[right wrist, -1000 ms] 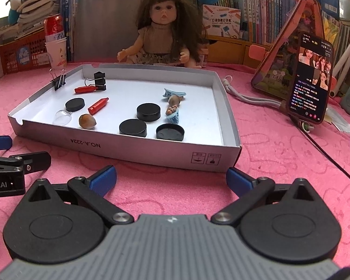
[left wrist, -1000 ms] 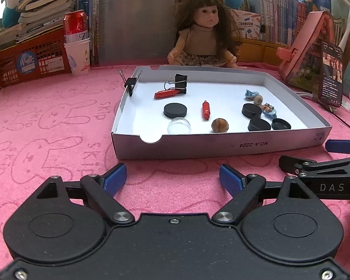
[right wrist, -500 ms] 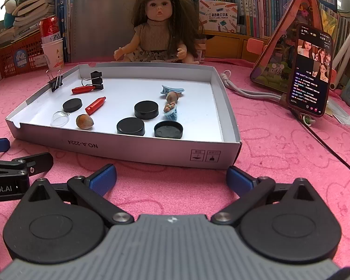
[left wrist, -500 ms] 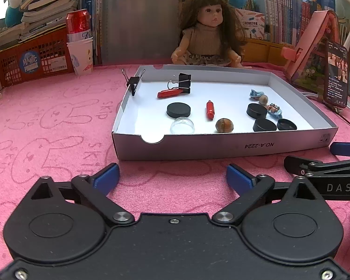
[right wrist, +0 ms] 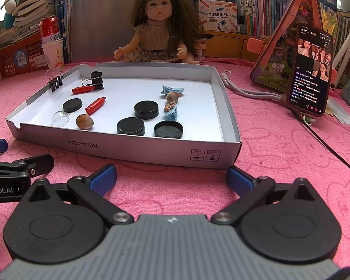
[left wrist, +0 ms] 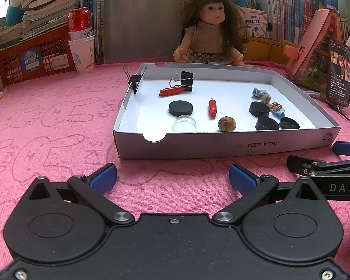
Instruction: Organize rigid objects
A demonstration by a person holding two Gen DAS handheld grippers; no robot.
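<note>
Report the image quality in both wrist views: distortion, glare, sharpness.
Left wrist view: fisheye bends the white cardboard tray; window glare blows out the top left corner; tray contents sharp. Right wrist view: same barrel bending, dark corner vignetting, lit smartphone screen bright but readable, clear glass dome faint against white.

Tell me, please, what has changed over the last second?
Both cameras have shifted slightly relative to the box. The left hand-held gripper and right hand-held gripper remain open and empty over the pink cloth. Nothing was grasped; the items inside the box stayed put.
</note>
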